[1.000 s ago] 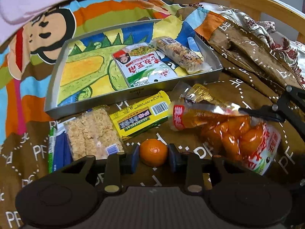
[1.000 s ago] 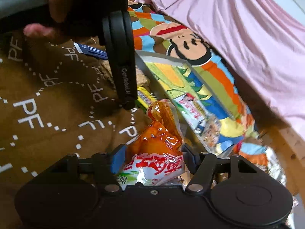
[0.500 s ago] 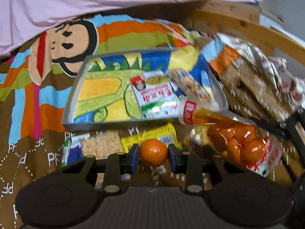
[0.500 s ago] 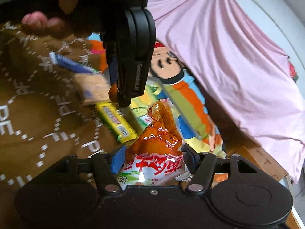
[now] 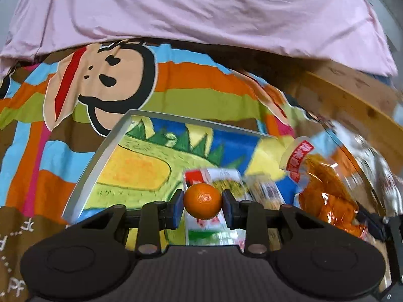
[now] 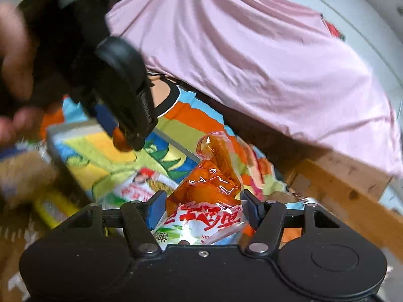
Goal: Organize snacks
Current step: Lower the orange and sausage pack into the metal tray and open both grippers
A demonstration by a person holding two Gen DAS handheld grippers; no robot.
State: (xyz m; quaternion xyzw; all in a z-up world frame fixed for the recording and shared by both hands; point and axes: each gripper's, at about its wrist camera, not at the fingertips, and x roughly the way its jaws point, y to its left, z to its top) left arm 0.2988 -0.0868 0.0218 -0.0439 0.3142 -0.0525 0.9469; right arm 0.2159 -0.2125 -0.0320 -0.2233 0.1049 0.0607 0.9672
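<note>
My left gripper [image 5: 202, 205] is shut on a small orange mandarin [image 5: 202, 204] and hangs over the near part of the grey tray [image 5: 100, 151], whose floor shows a dinosaur picture. A white-and-green snack packet [image 5: 214, 176] lies in the tray behind the fruit. My right gripper [image 6: 202, 209] is shut on a clear bag of orange snacks [image 6: 209, 188] with red lettering; the same bag [image 5: 325, 188] shows at the right in the left wrist view. The left gripper's body [image 6: 121, 90] with the mandarin [image 6: 121, 141] fills the upper left of the right wrist view.
A monkey-print blanket [image 5: 100, 75] covers the bed, with pink cloth [image 5: 201, 12] behind it and a wooden bed frame [image 6: 340, 183] on the right. A yellow packet [image 6: 53, 209] and a cracker pack [image 6: 22, 173] lie outside the tray. A person's hand [image 6: 12, 63] grips the left tool.
Both grippers lifted off the brown blanket and moved toward the tray, each still holding its item. The mandarin now hangs over the tray instead of in front of it.
</note>
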